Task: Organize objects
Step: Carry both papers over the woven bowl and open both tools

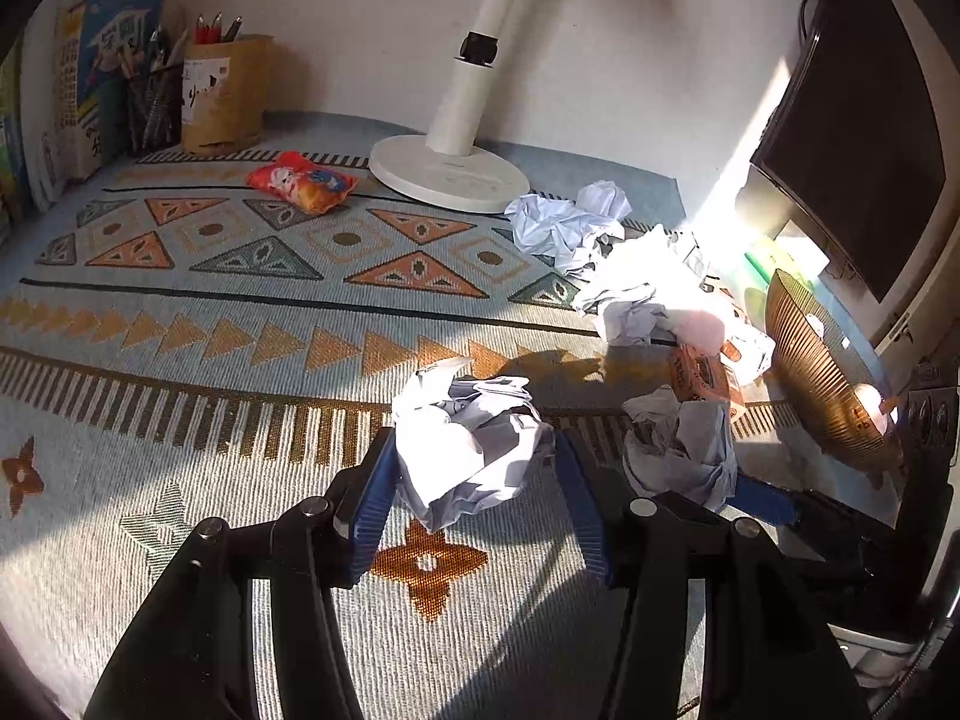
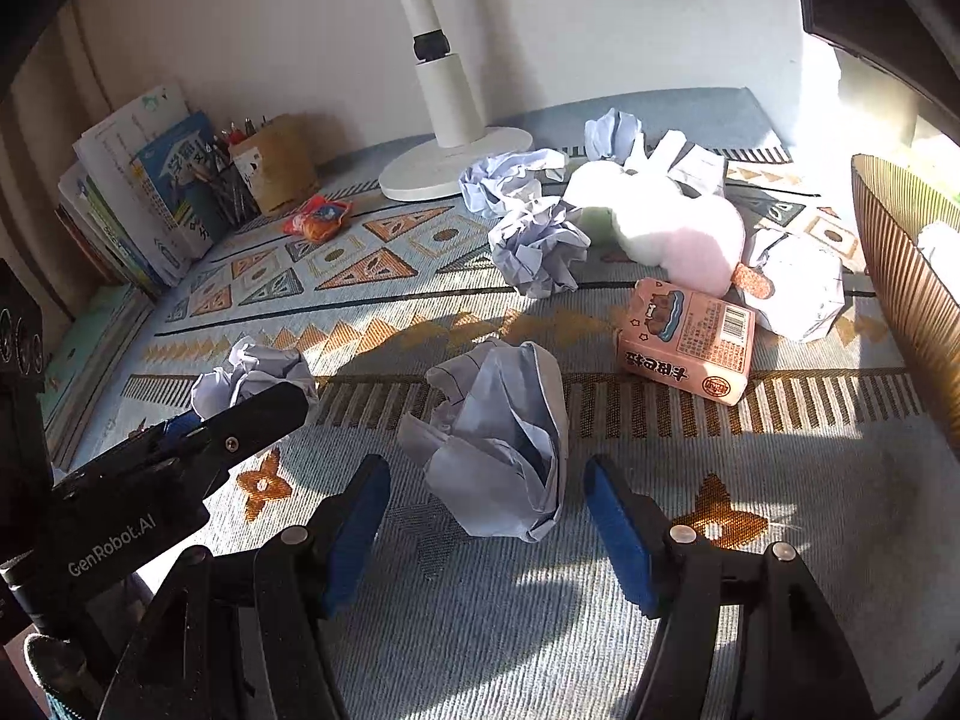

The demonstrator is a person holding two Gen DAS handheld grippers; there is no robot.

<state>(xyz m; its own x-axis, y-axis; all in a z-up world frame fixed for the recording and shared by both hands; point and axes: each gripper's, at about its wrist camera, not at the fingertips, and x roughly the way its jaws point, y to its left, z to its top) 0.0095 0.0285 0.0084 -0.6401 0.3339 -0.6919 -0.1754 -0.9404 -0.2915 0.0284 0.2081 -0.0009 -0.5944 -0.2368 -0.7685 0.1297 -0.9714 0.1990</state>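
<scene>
My left gripper (image 1: 474,480) has its blue pads around a crumpled paper ball (image 1: 468,438) on the patterned cloth; the pads touch its sides. My right gripper (image 2: 486,510) is open with a second crumpled paper ball (image 2: 504,438) between its fingers, a gap on each side. That ball also shows in the left wrist view (image 1: 684,450). In the right wrist view the left gripper (image 2: 198,420) sits at the left with its paper ball (image 2: 252,372). More crumpled paper (image 2: 540,246) lies further back, beside a pink carton (image 2: 690,342) and a pink-white plush toy (image 2: 672,228).
A ribbed brown basket (image 2: 900,276) stands at the right. A white lamp base (image 2: 450,162) is at the back. A red snack packet (image 2: 318,219), a brown pen holder (image 2: 276,162) and books (image 2: 138,192) sit at the back left. A dark monitor (image 1: 858,108) is at the right.
</scene>
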